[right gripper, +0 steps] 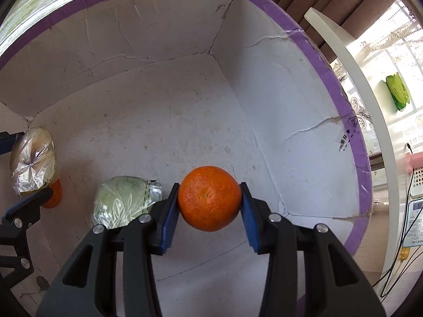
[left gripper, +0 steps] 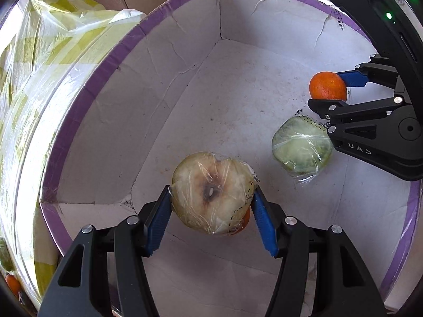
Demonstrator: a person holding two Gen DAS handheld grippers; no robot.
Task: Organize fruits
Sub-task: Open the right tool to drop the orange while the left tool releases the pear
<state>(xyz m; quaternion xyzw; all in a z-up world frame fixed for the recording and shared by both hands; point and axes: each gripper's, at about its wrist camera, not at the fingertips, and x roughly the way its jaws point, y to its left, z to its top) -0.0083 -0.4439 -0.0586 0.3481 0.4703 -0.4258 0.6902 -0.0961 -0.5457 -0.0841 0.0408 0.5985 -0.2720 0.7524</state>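
Both grippers are inside a white cardboard box with a purple rim. My left gripper is shut on a pale plastic-wrapped fruit, also seen at the left of the right wrist view. A second orange lies under it, mostly hidden. My right gripper is shut on an orange, also seen in the left wrist view. A green wrapped fruit lies on the box floor between the grippers.
A yellow-green checked plastic bag lies outside the box on the left. A white ledge with a green packet and cables is to the right of the box. The box walls stand high all round.
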